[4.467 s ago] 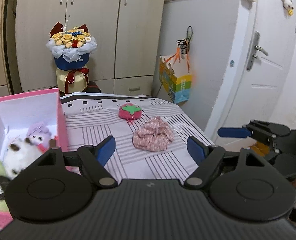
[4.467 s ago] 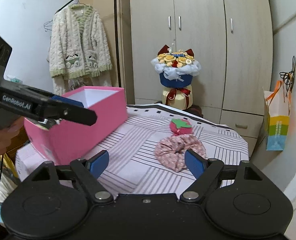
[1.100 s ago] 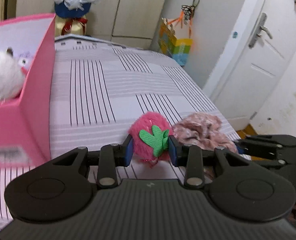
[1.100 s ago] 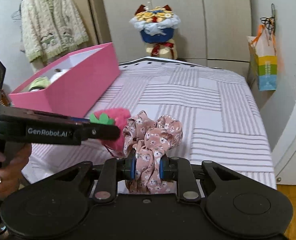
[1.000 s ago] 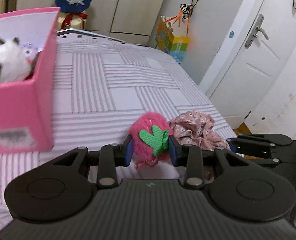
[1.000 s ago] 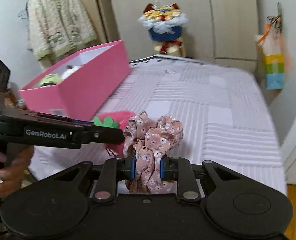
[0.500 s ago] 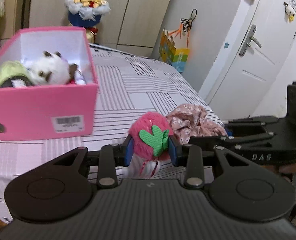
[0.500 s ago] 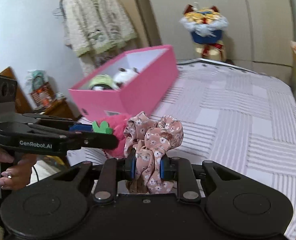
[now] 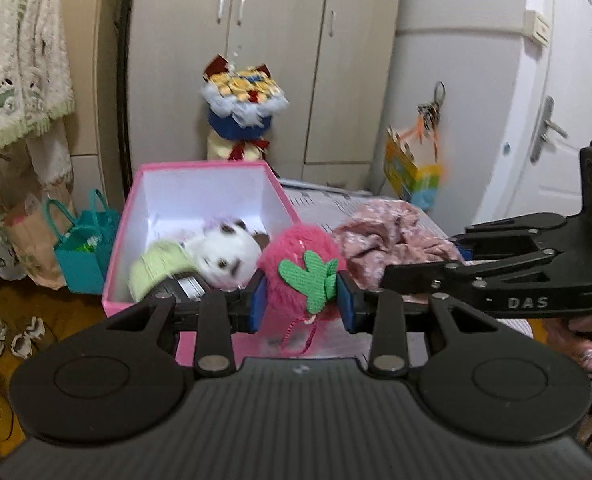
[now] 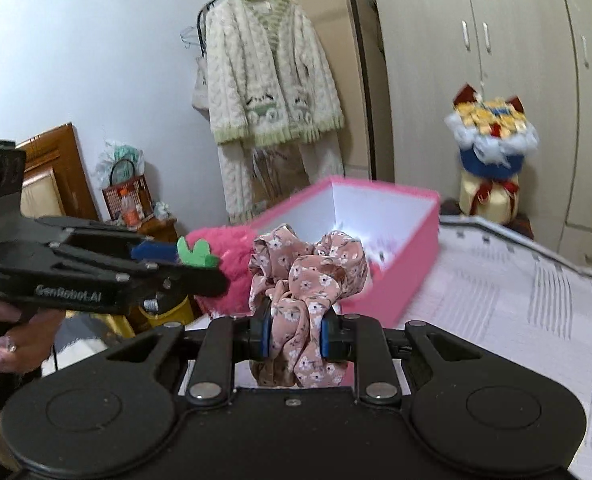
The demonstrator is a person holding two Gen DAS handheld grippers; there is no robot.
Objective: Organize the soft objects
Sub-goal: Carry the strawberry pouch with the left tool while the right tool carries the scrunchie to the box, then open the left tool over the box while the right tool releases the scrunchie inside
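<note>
Striped bed (image 10: 516, 300); pink box (image 10: 408, 264) on it.

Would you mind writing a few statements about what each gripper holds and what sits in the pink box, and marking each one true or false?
1. The left gripper is clamped on the pink plush strawberry. True.
2. The right gripper is open and holds nothing. False: it is shut on the floral scrunchie.
3. The pink box already holds a white plush toy and a pale green soft thing. True.
4. The strawberry lies inside the pink box. False: it is between the left gripper's pads, in front of the box.
5. A knitted cardigan hangs on a rack behind the box. True.
</note>
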